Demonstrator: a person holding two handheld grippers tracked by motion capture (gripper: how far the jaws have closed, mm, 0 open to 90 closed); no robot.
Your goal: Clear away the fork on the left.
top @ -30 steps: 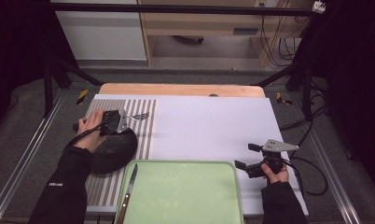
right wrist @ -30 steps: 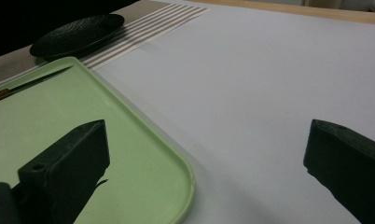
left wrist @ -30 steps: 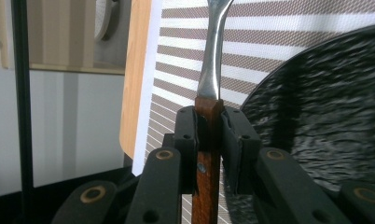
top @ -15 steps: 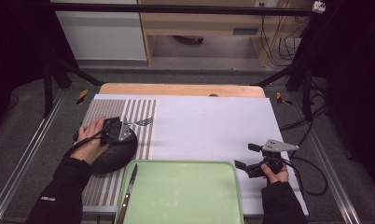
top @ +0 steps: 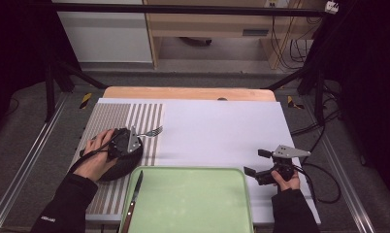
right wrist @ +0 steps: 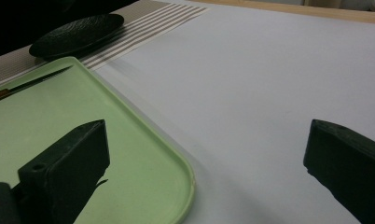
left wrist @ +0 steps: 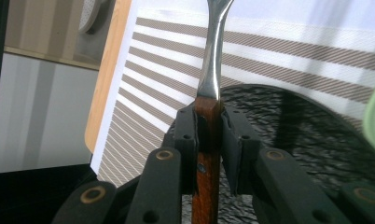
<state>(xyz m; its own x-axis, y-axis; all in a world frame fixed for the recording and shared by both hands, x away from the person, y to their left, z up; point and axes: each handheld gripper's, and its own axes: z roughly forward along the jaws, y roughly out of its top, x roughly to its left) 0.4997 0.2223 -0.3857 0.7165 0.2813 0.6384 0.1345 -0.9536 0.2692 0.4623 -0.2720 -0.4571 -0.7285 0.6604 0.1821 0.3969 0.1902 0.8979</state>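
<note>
The left gripper has its fingers clamped on the wooden handle of a fork, held over the black plate and striped mat, while the right gripper rests with fingers wide apart beside the green tray.

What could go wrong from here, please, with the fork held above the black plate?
The left claw grips the fork only by its wooden handle end, so the long steel part could pivot or slip. Carried toward the green tray, it might bump the black plate or the knife at the tray's edge.
</note>
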